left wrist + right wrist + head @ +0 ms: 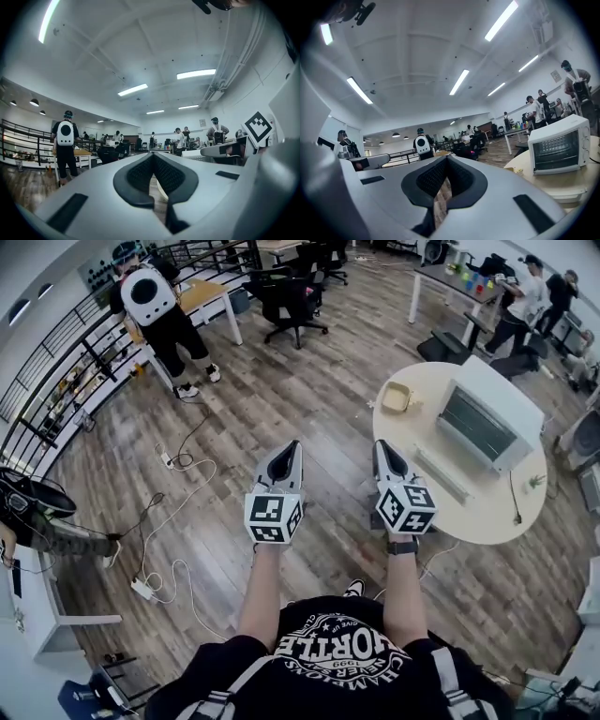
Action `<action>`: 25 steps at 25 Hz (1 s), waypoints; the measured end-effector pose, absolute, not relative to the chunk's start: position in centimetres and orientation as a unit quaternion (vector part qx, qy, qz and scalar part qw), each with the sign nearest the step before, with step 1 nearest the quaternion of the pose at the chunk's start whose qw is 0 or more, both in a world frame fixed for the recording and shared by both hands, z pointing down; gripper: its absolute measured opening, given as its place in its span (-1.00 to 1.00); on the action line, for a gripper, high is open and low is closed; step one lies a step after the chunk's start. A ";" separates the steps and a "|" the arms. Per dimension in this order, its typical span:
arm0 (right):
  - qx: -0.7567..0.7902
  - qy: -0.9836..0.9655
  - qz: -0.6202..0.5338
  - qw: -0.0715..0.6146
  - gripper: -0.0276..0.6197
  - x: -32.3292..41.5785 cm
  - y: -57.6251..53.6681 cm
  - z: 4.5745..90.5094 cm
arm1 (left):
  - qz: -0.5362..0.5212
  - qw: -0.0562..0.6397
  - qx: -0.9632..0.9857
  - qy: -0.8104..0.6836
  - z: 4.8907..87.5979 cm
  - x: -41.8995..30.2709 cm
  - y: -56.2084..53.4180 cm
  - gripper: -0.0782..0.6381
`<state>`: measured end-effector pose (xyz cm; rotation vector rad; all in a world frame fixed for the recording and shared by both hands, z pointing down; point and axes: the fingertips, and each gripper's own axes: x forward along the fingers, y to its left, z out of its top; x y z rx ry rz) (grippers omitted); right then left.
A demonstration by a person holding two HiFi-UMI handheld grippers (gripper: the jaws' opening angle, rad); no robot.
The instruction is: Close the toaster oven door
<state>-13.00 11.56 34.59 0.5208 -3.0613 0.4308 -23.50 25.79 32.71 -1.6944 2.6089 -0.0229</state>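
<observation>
The white box-shaped metal toaster oven [495, 413] is sitting on the round pale wooden worktop [469, 521], and its drop-down door [442, 476] is lying open, folded down flat in front of the cavity. The door's long axis is running along the oven front, slanting from near-left to far-right in the head view. It is lying just ahead and to the right of the right hand-held gripper [384, 448], whose jaws are closed on nothing. The left hand-held gripper [291, 451], likewise closed and empty, is hanging farther off over the floor, so the right appears better placed to lift the door.
</observation>
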 end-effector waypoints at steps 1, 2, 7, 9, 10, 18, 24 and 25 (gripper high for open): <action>0.170 -0.976 0.138 0.003 -0.86 -12.5 10.8 34.7 | -0.007 0.015 -0.548 0.836 32.8 -23.1 25.0 -0.74; 0.173 -0.975 0.138 0.003 -0.86 -12.0 10.1 34.8 | -0.005 0.015 -0.551 0.835 32.9 -22.7 24.2 -0.74; 0.189 -0.973 0.131 0.009 -0.86 -9.8 7.1 35.3 | -0.002 0.015 -0.552 0.834 33.4 -21.2 20.8 -0.73; 0.198 -0.972 0.127 0.012 -0.86 -8.7 5.9 35.4 | -0.004 0.014 -0.557 0.830 33.6 -20.3 19.3 -0.73; 0.202 -0.971 0.126 0.014 -0.86 -8.1 5.4 35.5 | -0.001 0.013 -0.560 0.828 33.7 -19.9 18.5 -0.73; 0.238 -0.964 0.115 0.020 -0.86 -2.3 1.3 36.5 | -0.027 0.021 -0.608 0.793 34.0 -13.9 11.3 -0.73; 0.289 -0.948 0.133 0.013 -0.86 2.2 -2.2 37.2 | -0.042 0.012 -0.665 0.745 34.7 -9.2 6.4 -0.73; 0.296 -0.946 0.134 0.014 -0.86 2.8 -2.7 37.3 | -0.044 0.010 -0.673 0.738 34.8 -8.6 5.6 -0.73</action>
